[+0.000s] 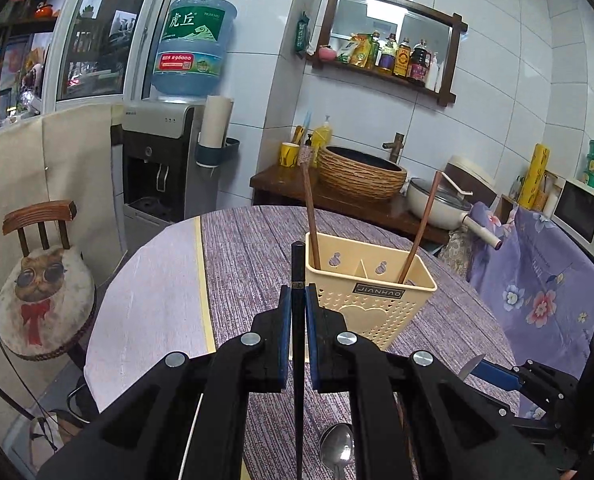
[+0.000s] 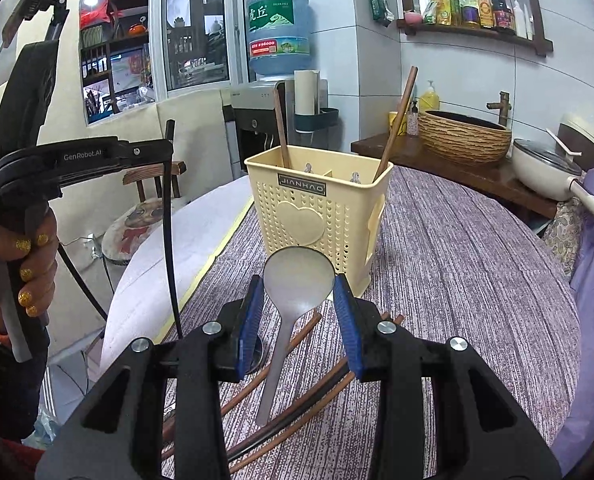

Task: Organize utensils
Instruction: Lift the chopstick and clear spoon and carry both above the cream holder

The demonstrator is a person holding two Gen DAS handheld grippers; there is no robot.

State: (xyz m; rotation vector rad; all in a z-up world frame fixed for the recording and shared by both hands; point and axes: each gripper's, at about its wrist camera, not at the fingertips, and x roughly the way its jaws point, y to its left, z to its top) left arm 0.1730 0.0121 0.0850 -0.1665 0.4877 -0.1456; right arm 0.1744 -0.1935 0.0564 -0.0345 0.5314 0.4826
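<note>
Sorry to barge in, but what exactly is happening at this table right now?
A person is sorting utensils into a cream holder that already has two brown chopsticks in it. The left gripper is clamped on a black chopstick held upright beside the holder. The right gripper holds a metal spoon. More chopsticks lie on the table.

One holder [image 2: 317, 208] with two brown chopsticks [image 2: 397, 124] in it — one black chopstick [image 1: 298, 280], two spoons [image 2: 297, 284], several chopsticks [image 2: 297, 412] lying on the bench [image 2: 477, 280].
</note>
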